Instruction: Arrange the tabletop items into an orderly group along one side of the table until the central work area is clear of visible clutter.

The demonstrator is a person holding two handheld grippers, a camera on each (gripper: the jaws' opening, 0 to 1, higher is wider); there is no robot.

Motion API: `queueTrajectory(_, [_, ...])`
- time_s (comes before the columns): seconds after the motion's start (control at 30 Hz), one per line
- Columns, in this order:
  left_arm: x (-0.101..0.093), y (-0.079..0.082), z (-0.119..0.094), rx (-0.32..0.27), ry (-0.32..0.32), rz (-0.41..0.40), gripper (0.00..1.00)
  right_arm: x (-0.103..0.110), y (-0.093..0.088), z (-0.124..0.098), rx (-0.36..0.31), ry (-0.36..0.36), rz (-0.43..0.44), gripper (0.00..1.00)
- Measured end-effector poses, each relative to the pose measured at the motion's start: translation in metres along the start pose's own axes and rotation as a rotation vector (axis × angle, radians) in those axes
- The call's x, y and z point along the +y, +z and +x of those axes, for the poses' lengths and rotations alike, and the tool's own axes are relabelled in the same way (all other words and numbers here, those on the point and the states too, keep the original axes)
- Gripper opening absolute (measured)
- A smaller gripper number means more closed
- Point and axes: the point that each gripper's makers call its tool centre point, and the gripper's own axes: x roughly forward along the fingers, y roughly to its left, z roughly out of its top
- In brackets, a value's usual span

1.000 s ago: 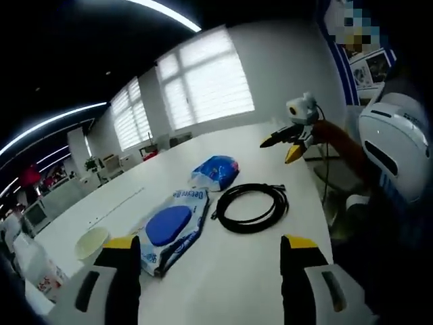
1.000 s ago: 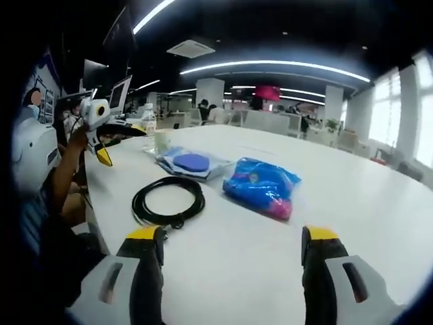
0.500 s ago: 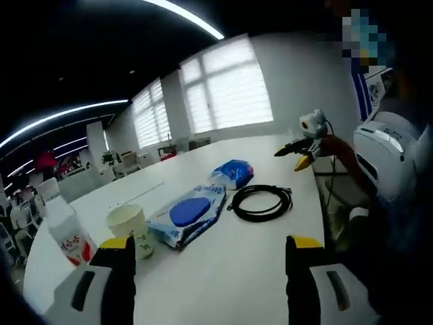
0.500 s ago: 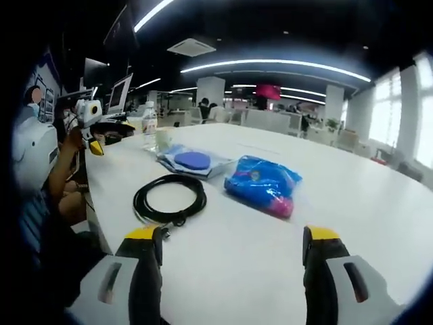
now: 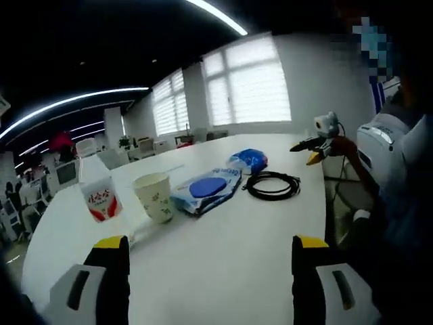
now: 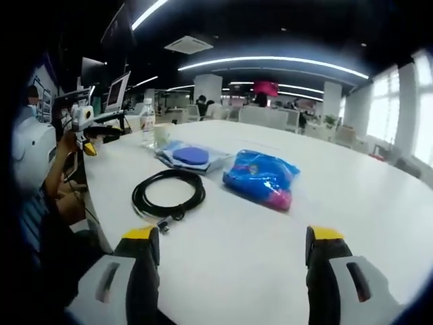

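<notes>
Coiled black cable (image 6: 168, 194), blue bag (image 6: 262, 179) and wipes pack (image 6: 185, 156) lie mid-surface (image 6: 379, 203), at your right hand-held gripper's (image 6: 229, 271) 12 o'clock. Both it and the left hand-held gripper (image 5: 206, 277) gape wide, empty. Take the cable's near loop squarely, lest it uncoil.

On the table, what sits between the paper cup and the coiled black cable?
In the left gripper view, the flat wipes pack with the blue oval lid lies between the paper cup and the coiled black cable.
</notes>
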Motion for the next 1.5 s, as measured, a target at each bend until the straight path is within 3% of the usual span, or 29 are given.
queueTrajectory(0.1, [0.011, -0.007, -0.013, 0.020, 0.046, -0.016, 1.00, -0.003, -0.002, -0.002, 0.006, -0.012, 0.010, 0.93])
queueTrajectory(0.27, [0.016, -0.012, -0.034, 0.038, 0.062, -0.011, 1.00, -0.006, -0.007, -0.007, 0.032, -0.028, -0.006, 1.00])
queueTrajectory(0.57, [0.031, -0.034, -0.067, 0.096, 0.131, -0.042, 1.00, -0.011, -0.013, -0.017, 0.061, -0.035, -0.016, 1.00])
queueTrajectory(0.77, [0.045, -0.038, -0.090, 0.109, 0.193, -0.055, 1.00, -0.019, -0.019, -0.031, 0.090, -0.066, -0.020, 1.00])
queueTrajectory(0.9, [0.047, -0.044, -0.097, 0.148, 0.194, -0.053, 1.00, -0.023, -0.025, -0.039, 0.123, -0.066, -0.037, 1.00])
queueTrajectory(1.1, [0.049, -0.043, -0.105, 0.154, 0.193, -0.052, 1.00, -0.030, -0.033, -0.047, 0.156, -0.083, -0.035, 1.00])
queueTrajectory(1.13, [0.047, -0.044, -0.105, 0.165, 0.185, -0.068, 1.00, -0.031, -0.033, -0.048, 0.154, -0.082, -0.029, 1.00])
queueTrajectory(1.17, [0.042, -0.051, -0.107, 0.215, 0.159, -0.094, 1.00, -0.030, -0.032, -0.049, 0.148, -0.078, -0.026, 1.00])
queueTrajectory(1.5, [0.046, -0.031, -0.108, 0.142, 0.158, -0.098, 1.00, -0.033, -0.022, -0.054, 0.100, -0.034, 0.017, 1.00])
